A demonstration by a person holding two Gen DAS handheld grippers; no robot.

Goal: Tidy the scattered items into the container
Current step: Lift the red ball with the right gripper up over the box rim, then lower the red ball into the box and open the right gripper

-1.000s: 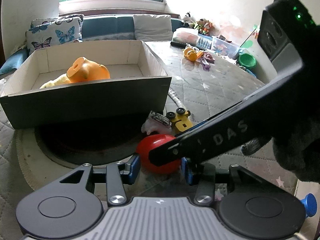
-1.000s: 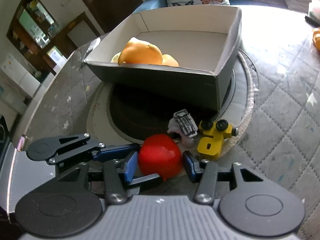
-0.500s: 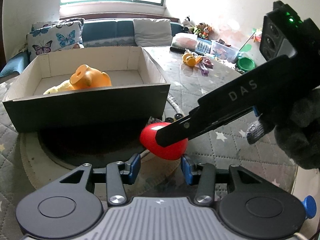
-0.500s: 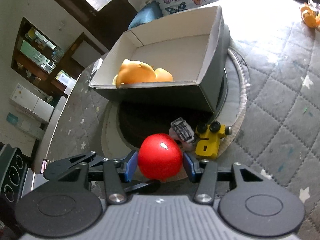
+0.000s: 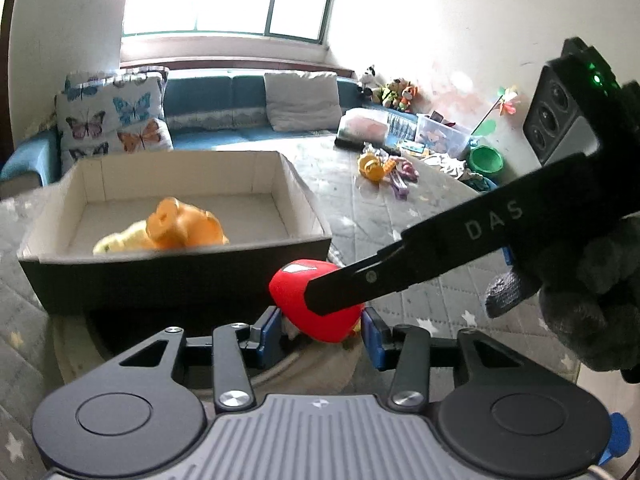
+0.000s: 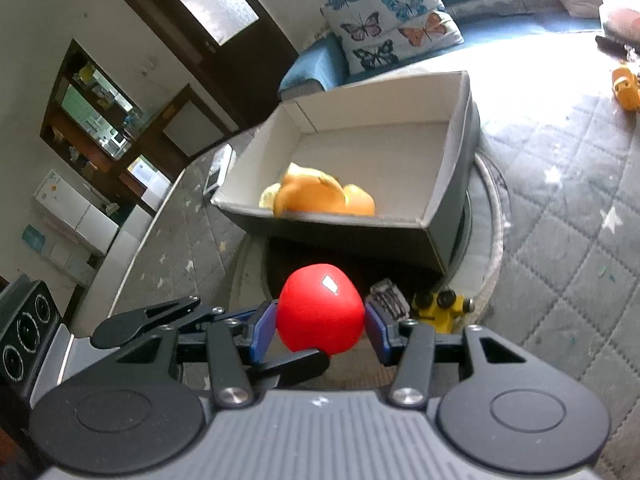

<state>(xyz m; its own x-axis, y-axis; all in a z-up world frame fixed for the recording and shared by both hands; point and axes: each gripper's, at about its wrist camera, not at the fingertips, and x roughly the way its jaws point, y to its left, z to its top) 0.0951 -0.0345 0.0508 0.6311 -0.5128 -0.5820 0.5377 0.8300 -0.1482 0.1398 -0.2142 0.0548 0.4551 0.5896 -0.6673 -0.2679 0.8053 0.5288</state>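
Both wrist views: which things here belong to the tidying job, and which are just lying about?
Job:
- box
- red ball in right gripper
- orange toy, boxed
- yellow truck
- toy car
- left gripper, open

Lying about:
- butterfly cushion
- sofa
- far toys
- green bowl

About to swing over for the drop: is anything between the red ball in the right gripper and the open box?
Nothing visible blocks the way. The red ball sits between the right gripper's pads, in front of the box. Only the box's near wall stands between them, so the ball must clear its rim. Inside, the orange toy leaves bare floor beside it.
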